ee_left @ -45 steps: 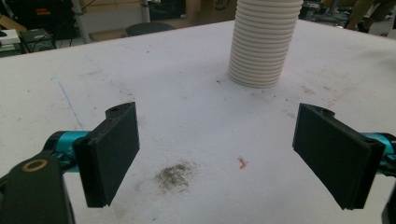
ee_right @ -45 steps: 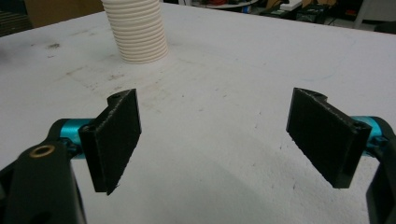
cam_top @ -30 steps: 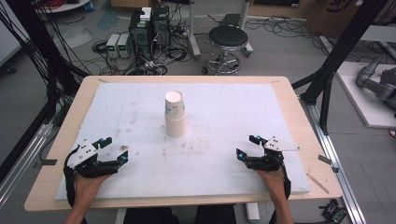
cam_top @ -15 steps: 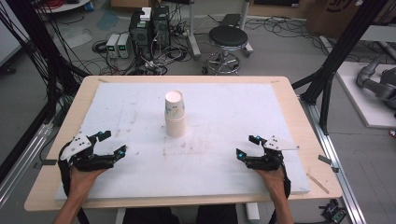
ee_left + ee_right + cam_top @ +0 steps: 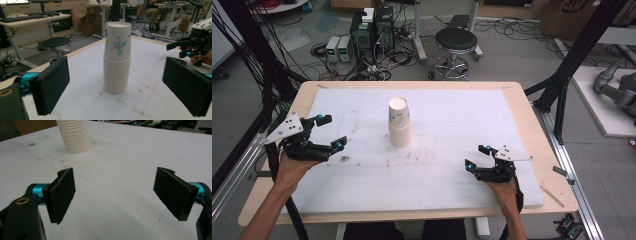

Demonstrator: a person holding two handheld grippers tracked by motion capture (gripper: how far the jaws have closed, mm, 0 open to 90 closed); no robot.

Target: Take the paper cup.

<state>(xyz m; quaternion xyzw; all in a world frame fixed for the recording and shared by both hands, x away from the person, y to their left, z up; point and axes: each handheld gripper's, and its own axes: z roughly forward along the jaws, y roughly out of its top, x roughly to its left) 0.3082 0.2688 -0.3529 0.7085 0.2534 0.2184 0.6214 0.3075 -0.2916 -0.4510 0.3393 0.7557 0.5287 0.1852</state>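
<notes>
One cup stack (image 5: 399, 122) stood mid-table (image 5: 452, 100), toward the far edge. I held my left gripper (image 5: 326, 134) near the left edge, spread and aimed at it; my right gripper (image 5: 477, 157), also spread, waited near the front-right corner.

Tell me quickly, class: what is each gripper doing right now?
Left gripper: open, holding nothing, aimed at the stack of paper cups.
Right gripper: open, holding nothing, low over the white table mat.
</notes>
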